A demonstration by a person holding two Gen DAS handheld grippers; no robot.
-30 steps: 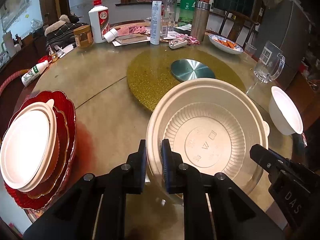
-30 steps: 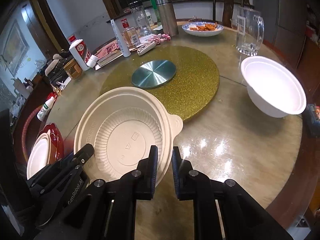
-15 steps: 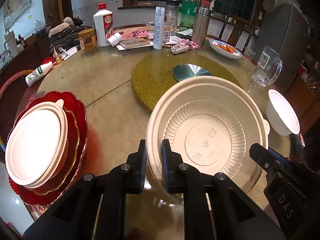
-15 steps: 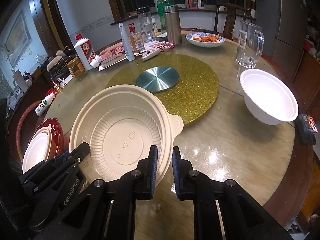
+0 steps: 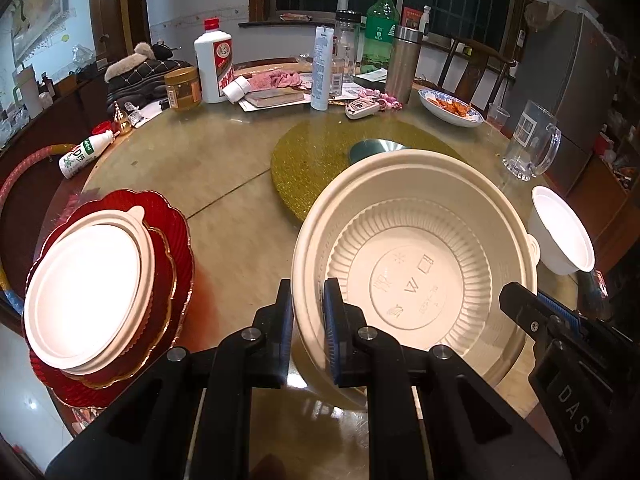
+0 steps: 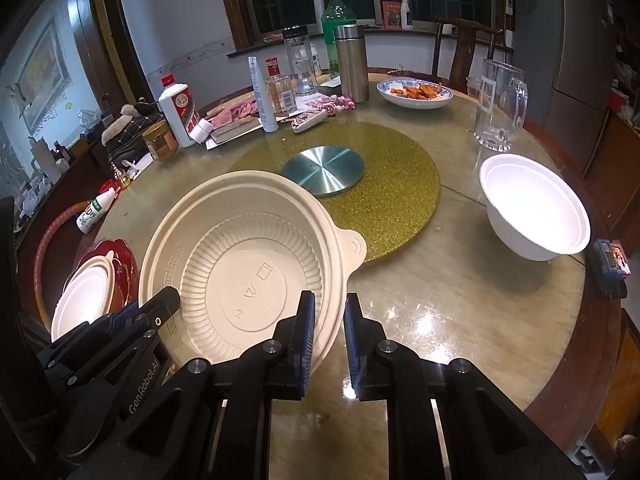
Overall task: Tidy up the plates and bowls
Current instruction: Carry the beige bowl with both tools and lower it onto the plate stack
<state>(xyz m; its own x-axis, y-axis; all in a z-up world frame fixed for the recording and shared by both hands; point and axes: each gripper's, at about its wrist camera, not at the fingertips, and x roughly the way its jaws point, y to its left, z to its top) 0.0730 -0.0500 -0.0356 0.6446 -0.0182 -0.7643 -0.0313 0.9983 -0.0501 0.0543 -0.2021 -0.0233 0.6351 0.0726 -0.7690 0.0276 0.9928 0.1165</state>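
Partly sorted: white plate (image 5: pixel 84 296) already stacked on the red plates (image 5: pixel 176 256) at the table's (image 5: pixel 224 184) left edge, white bowl (image 6: pixel 536 212) alone on the right, not yet put away. Beige bowl (image 5: pixel 412 276) off the table over its near edge, rim pinched narrow on both sides by left gripper (image 5: pixel 307 318) and right gripper (image 6: pixel 329 330). Legible: "GenRobot.AI" and "DAS" on the grippers; bottle labels too small.

Each wrist view looks steeply down past its own jaws, close over the tabletop (image 5: pixel 208 168); both share the beige bowl (image 5: pixel 412 264) between them.
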